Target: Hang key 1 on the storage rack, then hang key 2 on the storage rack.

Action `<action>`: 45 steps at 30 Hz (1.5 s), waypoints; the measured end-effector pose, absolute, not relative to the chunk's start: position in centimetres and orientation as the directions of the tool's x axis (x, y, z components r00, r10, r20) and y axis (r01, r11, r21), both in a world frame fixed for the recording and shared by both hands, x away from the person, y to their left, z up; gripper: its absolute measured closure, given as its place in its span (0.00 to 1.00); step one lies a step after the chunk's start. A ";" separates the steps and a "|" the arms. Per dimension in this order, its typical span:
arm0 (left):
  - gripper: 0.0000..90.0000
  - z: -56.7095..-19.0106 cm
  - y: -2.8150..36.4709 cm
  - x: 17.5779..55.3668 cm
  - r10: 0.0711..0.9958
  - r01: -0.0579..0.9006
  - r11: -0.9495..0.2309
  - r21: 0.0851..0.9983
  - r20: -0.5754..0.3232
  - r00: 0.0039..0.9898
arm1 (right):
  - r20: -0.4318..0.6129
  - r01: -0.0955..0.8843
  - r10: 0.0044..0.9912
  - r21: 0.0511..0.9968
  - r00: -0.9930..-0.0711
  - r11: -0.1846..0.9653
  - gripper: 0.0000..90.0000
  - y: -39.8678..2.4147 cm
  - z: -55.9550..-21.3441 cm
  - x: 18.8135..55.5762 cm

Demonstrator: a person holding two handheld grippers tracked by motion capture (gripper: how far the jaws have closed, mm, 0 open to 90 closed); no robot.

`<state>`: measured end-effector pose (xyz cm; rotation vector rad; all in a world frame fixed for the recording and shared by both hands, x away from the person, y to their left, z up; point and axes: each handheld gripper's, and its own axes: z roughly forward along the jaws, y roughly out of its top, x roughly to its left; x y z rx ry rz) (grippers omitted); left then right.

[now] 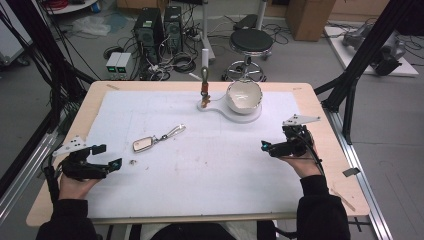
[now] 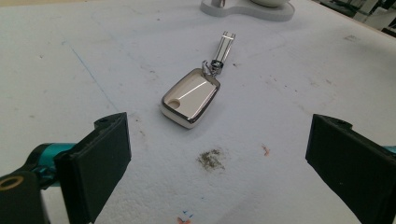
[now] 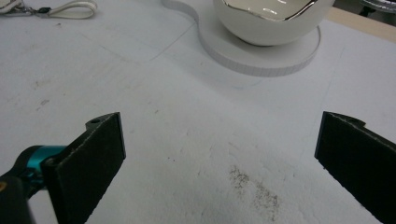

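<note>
Glossy cream key fob with chrome rim and attached silver strap loop point(image 2: 190, 97), flat on the white table cover point(image 1: 210, 165), left of centre, just ahead of the left gripper point(image 1: 109, 156) and untouched, a small dark smudge point(image 2: 211, 159) between the two. Left gripper wide open low at the near left edge, jaws pointing toward the fob; right gripper point(image 1: 266, 146) likewise wide and empty at the near right, well apart from the fob. Farther back, white bowl with a wavy gilded rim point(image 1: 244, 95) seated on a flat white round base point(image 3: 261, 58), thin upright post point(image 1: 204, 85) beside it.
</note>
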<state>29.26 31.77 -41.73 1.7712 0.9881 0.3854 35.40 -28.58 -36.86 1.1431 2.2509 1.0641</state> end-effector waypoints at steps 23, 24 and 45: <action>0.08 -41.7 31.7 29.2 0.773 0.443 -0.147 0.884 -0.177 0.610 | 0.017 0.539 0.804 0.751 -0.595 0.382 0.01 -28.8 -40.7 32.5; 0.08 -41.7 31.7 29.2 0.773 0.443 -0.146 0.885 -0.177 0.609 | 0.017 0.538 0.803 0.751 -0.596 0.383 0.01 -28.8 -40.9 32.4; 0.08 -40.6 29.8 30.1 0.751 0.431 -0.212 0.877 -0.136 0.646 | 0.029 0.554 0.810 0.744 -0.585 0.373 0.01 -29.4 -42.3 31.4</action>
